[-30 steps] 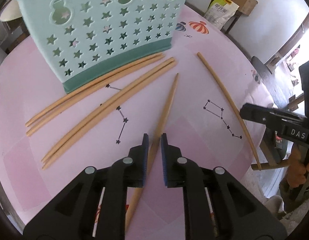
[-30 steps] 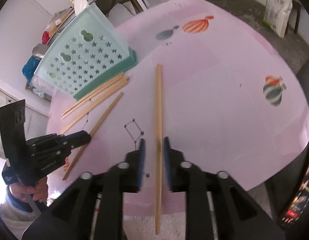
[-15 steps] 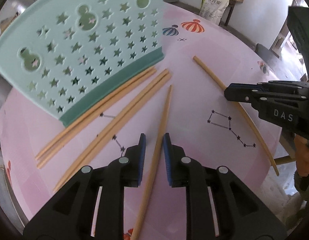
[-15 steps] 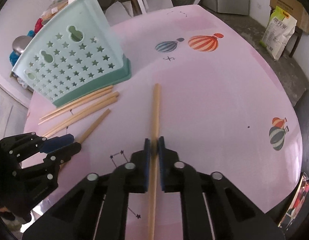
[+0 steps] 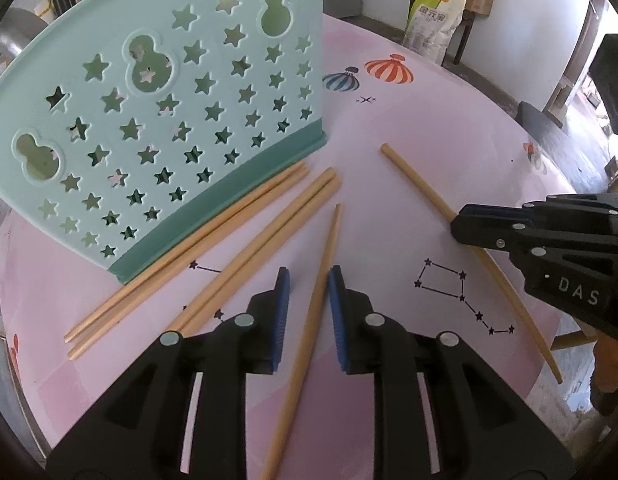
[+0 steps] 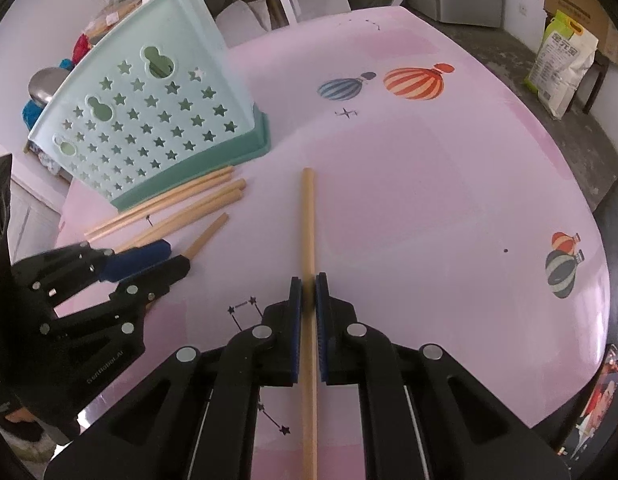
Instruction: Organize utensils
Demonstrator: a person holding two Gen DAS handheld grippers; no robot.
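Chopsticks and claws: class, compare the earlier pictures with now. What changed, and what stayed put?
The right claw closed onto the lone chopstick. The left claw moved toward the basket, straddling another chopstick, jaws closing, pads not yet pressing. The basket and two chopstick pairs stayed.

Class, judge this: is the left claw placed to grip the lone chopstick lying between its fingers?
Probably yes. The lone chopstick lies between the closing left claw fingers, nothing crossing it; the paired chopsticks lie clear beside.

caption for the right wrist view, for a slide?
Right gripper clamps a lone chopstick lying on the pink table.
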